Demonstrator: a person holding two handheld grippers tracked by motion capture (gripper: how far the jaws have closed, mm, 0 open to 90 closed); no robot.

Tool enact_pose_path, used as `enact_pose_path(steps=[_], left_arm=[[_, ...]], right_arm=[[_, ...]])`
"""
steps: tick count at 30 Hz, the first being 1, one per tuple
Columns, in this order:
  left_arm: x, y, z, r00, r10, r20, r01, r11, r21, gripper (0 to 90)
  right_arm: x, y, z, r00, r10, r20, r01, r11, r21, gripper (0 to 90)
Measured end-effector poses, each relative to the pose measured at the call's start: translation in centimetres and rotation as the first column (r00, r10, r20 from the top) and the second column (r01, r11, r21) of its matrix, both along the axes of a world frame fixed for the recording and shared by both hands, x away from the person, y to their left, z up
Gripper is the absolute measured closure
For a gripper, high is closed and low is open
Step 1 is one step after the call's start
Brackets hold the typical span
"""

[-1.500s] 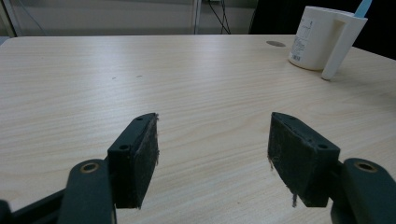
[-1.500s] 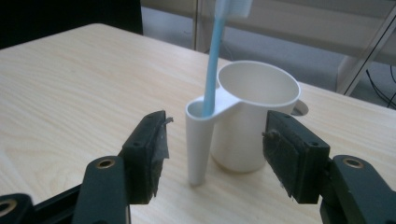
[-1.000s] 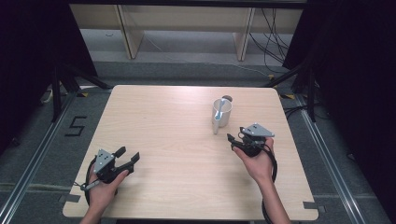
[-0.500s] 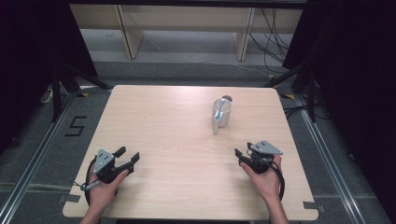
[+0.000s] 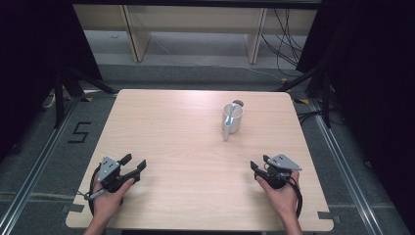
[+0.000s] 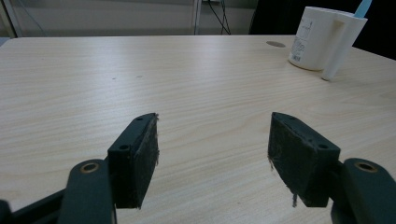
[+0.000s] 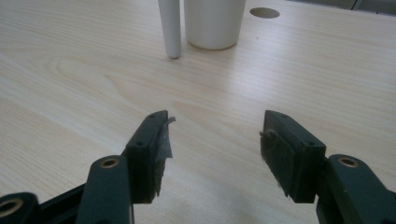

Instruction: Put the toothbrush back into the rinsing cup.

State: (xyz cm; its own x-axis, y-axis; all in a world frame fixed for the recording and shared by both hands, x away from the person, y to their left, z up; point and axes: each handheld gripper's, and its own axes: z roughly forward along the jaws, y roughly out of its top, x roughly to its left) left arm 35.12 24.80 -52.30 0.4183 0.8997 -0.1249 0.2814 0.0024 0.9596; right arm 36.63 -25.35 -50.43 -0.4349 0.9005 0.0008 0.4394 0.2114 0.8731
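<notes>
1. One white mug [image 5: 233, 117] stands upright on the far right part of the table [image 5: 186, 147], and it is the thing nearest our two grippers.
2. We see a blue-tipped stick [image 5: 229, 117] rising out of the mug, and a white handle piece [image 5: 225, 133] reaching down its near side to touch the tabletop.
3. Just behind the mug, a small dark round hole [image 5: 238, 103] sits in the wood.
4. Our right gripper [image 5: 260, 164] rests near the front right edge, well apart from the mug, its jaws spread wide with bare wood between them.
5. From the right gripper view, the mug [image 7: 214, 21] and its handle piece [image 7: 170, 25] stand straight ahead, beyond the parted jaws.
6. Our left gripper [image 5: 134, 165] lies near the front left corner, farther still from the mug, its jaws likewise wide apart and holding nothing.
7. From the left gripper view, the mug [image 6: 322, 39] appears far off at the upper right.
</notes>
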Motion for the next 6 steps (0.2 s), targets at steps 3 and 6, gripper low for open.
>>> enact_pose_path(steps=[3, 6], left_arm=[[0.01, -0.01, 0.00, 1.0000, -0.002, 0.001, 0.002, 1.0000, 0.003, 33.0], [0.00, 0.00, 0.00, 1.0000, 0.002, -0.001, -0.002, 1.0000, -0.001, 33.0]], right_arm=[[-0.08, -0.01, -0.10, 1.0000, -0.004, -0.008, 0.004, 1.000, 0.008, 42.8], [-0.14, -0.07, -0.07, 1.0000, -0.006, -0.004, 0.006, 1.000, -0.002, 42.9]])
